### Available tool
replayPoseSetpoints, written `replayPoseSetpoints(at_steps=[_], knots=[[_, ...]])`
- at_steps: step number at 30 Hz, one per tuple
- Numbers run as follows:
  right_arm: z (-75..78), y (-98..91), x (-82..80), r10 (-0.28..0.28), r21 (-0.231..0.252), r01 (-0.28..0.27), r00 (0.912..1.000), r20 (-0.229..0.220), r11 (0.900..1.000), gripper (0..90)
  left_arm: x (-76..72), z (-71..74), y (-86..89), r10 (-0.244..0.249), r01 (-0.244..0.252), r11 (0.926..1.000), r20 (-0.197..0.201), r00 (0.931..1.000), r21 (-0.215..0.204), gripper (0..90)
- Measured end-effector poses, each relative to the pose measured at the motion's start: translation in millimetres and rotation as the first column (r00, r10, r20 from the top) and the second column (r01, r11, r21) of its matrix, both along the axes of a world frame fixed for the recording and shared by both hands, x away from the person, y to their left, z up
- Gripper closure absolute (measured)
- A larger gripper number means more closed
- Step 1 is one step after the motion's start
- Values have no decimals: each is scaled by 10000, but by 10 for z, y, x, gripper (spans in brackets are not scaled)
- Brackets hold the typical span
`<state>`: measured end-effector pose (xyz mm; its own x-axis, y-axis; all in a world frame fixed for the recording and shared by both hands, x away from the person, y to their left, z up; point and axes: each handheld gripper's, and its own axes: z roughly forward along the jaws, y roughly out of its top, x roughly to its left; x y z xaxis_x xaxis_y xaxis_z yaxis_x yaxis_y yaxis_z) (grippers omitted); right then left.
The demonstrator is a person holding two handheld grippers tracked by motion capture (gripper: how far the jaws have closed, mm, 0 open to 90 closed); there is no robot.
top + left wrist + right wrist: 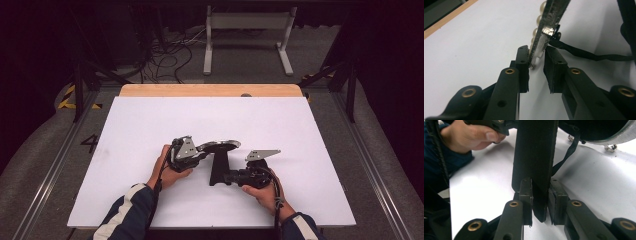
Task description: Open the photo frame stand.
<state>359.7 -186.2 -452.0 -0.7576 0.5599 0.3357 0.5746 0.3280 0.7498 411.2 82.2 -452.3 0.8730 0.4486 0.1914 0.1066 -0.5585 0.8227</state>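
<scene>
Roughly, line by line, from the held thing outward:

Held thing: a framed oval mirror (pixel 220 146) with a black stand (pixel 218 170); it is lifted just above the table, near its middle and toward the near edge.

Frame edge: in the left gripper view the rim (pixel 549 22) is silvery and rough, with a row of pearl-like beads (pixel 537 27) along one side.

Stand: a flat black strip running from the mirror toward the near edge; in the right gripper view it stands upright between the jaws (pixel 535 157).

Black ribbon: a thin black ribbon (pixel 567 155) hangs from the back of the mirror to the stand; the left gripper view shows it as a cord (pixel 584 53) trailing over the white top.

Left gripper (pixel 192 155): jaws narrowly apart and closed on the rim of the mirror, one pad on each face of the edge; it holds the left end of the frame.

Right gripper (pixel 235 177): jaws narrowly apart and clamped on the lower end of the stand, pads pressing its two flat sides.

Hands: left hand (pixel 167 172) grips its tool left of the mirror, right hand (pixel 262 192) grips its tool near and right of the stand; striped dark sleeves enter from the near edge.

Table: a white sheet (pixel 150 125) covers the top, with a strip of bare wood (pixel 210 90) along the far edge.

Beyond: a white metal frame (pixel 247 37) and loose cables (pixel 167 57) on the grey floor, far from the table.
</scene>
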Motion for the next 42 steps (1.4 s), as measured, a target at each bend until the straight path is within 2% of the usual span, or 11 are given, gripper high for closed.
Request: replayPoseSetpoints(at_steps=[5,12,16,25,28,34,37,39,42], knots=[[-17,8,-7,18,-214,-17,10000,52,9998,755,-8,-10,5,-71,70,10000,-52,10000,-43,747],[-15,4,-15,12,-271,-9,9999,142,9996,758,-3,-10,28,-100,98,9998,-133,9999,-182,747],[-2,-6,-28,-16,-396,25,9997,234,9992,767,6,-13,50,-56,49,9995,-236,9997,-298,720],[139,-163,-73,-647,-232,665,9953,717,9975,787,-15,22,113,-69,56,9991,-294,9995,-424,687],[223,-183,-124,-865,-438,923,9891,1191,9948,824,-24,44,151,-20,6,9990,-321,9995,-441,700],[366,-144,-297,-1135,-830,1381,9614,2506,9869,898,-36,69,180,-160,146,9986,-281,9995,-502,708],[396,-119,-388,-1269,-615,1506,9489,2888,9867,900,-42,72,179,-208,192,9986,-311,9993,-497,707],[405,-90,-443,-1288,-676,1576,9401,3157,9852,900,-43,75,177,-202,186,9985,-299,9994,-515,715],[417,-47,-486,-1306,-547,1577,9330,3353,9860,900,-40,74,177,-195,173,9982,-369,9991,-576,721]])
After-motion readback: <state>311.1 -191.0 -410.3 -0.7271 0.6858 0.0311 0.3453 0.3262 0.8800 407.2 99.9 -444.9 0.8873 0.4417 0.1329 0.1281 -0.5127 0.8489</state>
